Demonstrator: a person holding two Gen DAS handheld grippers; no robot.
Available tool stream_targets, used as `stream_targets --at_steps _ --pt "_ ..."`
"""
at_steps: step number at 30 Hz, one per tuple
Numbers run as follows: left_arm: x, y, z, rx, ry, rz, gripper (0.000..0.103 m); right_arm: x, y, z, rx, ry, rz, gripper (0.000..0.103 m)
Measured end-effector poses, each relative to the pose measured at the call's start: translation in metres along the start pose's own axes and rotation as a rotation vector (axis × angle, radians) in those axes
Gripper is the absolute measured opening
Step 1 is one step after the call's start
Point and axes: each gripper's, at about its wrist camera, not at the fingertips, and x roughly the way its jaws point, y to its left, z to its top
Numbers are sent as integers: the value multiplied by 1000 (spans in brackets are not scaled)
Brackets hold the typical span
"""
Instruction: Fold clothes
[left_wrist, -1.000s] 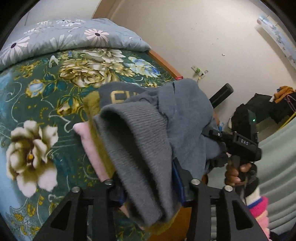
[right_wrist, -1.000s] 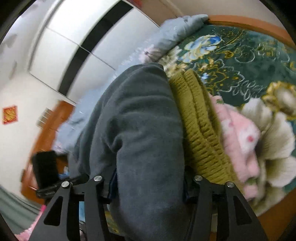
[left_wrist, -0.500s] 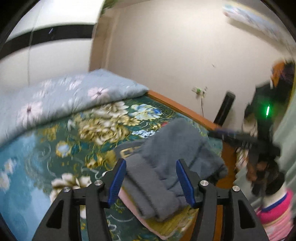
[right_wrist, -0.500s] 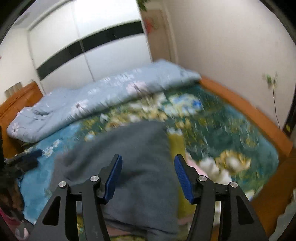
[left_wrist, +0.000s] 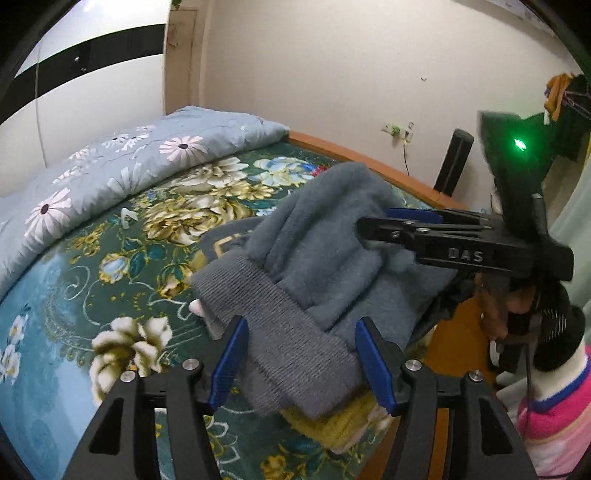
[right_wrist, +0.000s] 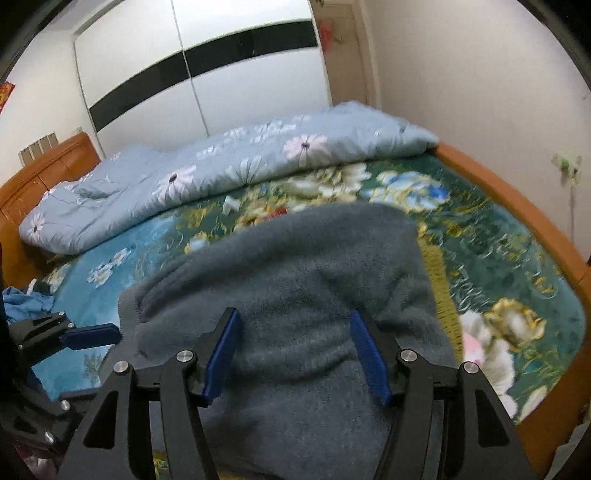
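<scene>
Grey sweater (left_wrist: 332, 258) lay folded on top of clothes stack at near right corner of bed (left_wrist: 92, 280), ribbed hem toward left gripper; olive knit garment (left_wrist: 325, 424) and pink garment (right_wrist: 476, 349) under it; left gripper (left_wrist: 299, 363) hovered over hem, jaws spread, just been opening, pads clear of cloth; right gripper (right_wrist: 295, 356) above sweater body, jaws spread likewise, just been opening, nothing pinched; light blue floral quilt (right_wrist: 221, 177) bunched at far side of bed; wardrobe (right_wrist: 192, 74) beyond.
</scene>
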Motion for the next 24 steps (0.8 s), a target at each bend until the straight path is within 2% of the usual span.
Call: stream_targets --at_steps 2,3,7,8,10,16,17,18,21,24 --pt "-10 3 -6 -9 -17 3 75 -19 3 -9 40 -65 -55 64" --pt "-12 5 -10 -11 -20 4 82 -25 4 -14 62 -87 -79 65" --pt "-20 2 -34 12 -50 -4 96 -53 15 -58 115 -156 -154 72" --pt "-20 1 -40 13 -54 -20 103 -58 20 -70 117 -172 -170 73" --pt "-17 1 -49 2 -44 -52 103 -67 30 -99 118 -200 -203 81" --pt "-12 8 -70 -60 -28 -53 103 -62 40 -137 162 -145 -214 85" --pt "-14 9 -73 -70 -31 -52 103 -63 40 -140 169 -147 -210 87" --pt "-15 11 -77 -80 -34 -51 103 -62 41 -141 177 -144 -206 96" --pt "-19 14 -88 -83 -30 1 103 -62 45 -142 192 -147 -196 103" --pt "-22 18 -94 -91 -22 59 103 -62 51 -141 202 -149 -175 103"
